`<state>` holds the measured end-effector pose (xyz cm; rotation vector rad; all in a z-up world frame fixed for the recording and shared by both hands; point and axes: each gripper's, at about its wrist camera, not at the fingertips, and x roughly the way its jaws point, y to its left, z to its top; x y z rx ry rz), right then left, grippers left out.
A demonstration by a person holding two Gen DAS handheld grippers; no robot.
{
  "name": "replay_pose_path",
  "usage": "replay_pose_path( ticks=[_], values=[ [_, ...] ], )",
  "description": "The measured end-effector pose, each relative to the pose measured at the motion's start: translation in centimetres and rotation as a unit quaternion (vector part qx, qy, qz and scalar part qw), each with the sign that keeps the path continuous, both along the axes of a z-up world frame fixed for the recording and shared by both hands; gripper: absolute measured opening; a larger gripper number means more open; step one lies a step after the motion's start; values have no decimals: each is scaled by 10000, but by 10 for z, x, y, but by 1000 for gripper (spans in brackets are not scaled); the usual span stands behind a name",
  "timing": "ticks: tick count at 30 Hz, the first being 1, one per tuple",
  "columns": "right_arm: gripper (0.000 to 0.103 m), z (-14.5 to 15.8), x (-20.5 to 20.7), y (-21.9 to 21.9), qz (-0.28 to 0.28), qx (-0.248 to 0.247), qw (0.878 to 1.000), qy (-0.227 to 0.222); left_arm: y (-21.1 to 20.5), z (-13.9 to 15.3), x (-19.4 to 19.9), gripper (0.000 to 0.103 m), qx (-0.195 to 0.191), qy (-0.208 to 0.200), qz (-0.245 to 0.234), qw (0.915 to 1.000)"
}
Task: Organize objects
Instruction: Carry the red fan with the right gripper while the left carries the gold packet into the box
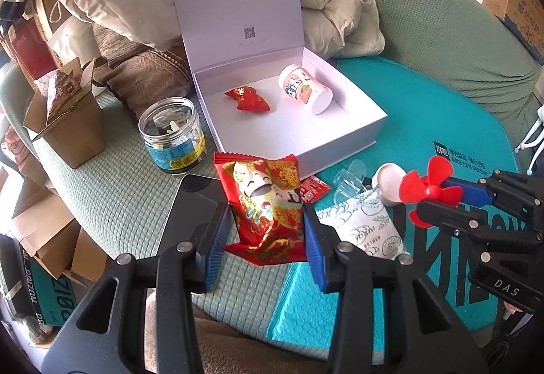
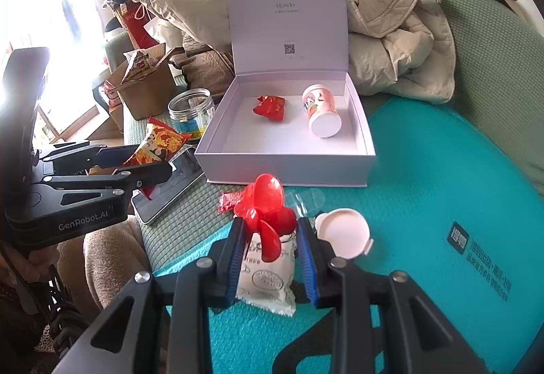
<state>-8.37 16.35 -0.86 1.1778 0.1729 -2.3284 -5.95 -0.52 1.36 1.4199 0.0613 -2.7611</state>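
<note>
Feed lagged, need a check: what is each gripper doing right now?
Left gripper: closed on the red snack packet.
Right gripper: closed on the red propeller.

Left gripper (image 1: 265, 231) tilted steeply down, blue pads (image 1: 215, 239) clamped on both sides of a red snack packet (image 1: 265, 204), lifted off the surface. Right gripper (image 2: 272, 238) also angled down, jaws pinched tight on a red fan propeller (image 2: 267, 215). Both held side by side, left one seen at left edge of right wrist view
</note>
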Motion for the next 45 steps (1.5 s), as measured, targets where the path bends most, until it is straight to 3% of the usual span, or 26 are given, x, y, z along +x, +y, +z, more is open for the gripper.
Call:
replay_pose_path(
  ticks=[9, 34, 38, 45],
  values=[
    [30, -2, -33, -14, 215, -105, 9997, 44, -10, -9, -24, 40, 23, -132, 50, 9999],
    [30, 15, -115, -34, 390, 141, 9986, 320, -17, 4, -107, 40, -194, 83, -213, 9996],
    [30, 16, -130, -36, 515, -44, 9985, 164, -18, 6, -119, 40, -215, 126, -244, 9994],
    [30, 18, -151, -47, 647, 59, 9977, 208, -22, 4, -137, 40, -261, 134, -236, 9993]
  ],
)
